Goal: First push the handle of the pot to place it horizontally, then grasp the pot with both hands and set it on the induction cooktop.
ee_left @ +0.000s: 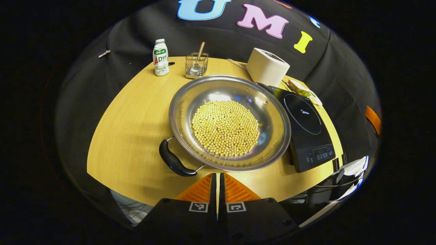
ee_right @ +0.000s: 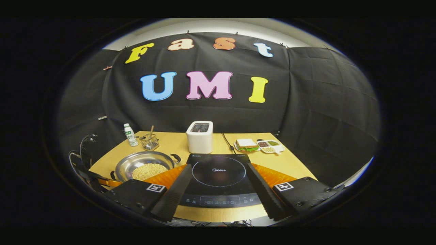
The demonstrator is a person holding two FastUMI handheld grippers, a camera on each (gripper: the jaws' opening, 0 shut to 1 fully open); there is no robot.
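Presently the bean-filled steel pot [ee_left: 230, 122] sat mid-table beside the induction cooktop [ee_left: 305, 127], likely heavy and slick, best held by its 2 handles [ee_left: 174, 160]; left gripper [ee_left: 217, 185] nearly closed, empty; right gripper [ee_right: 219, 190] wide, empty.

On the table [ee_right: 293, 166] you have the pot [ee_left: 230, 122] to the left of the induction cooktop [ee_right: 218, 180], its rim just beside the cooktop's edge, with beans [ee_left: 224, 127] in it. Behind the pot stand a bottle [ee_left: 160, 57] and a wire holder [ee_left: 197, 65]. Behind the cooktop sits a toaster [ee_right: 200, 136]; to its right lie a sandwich [ee_right: 247, 145] and a divided dish [ee_right: 270, 146].
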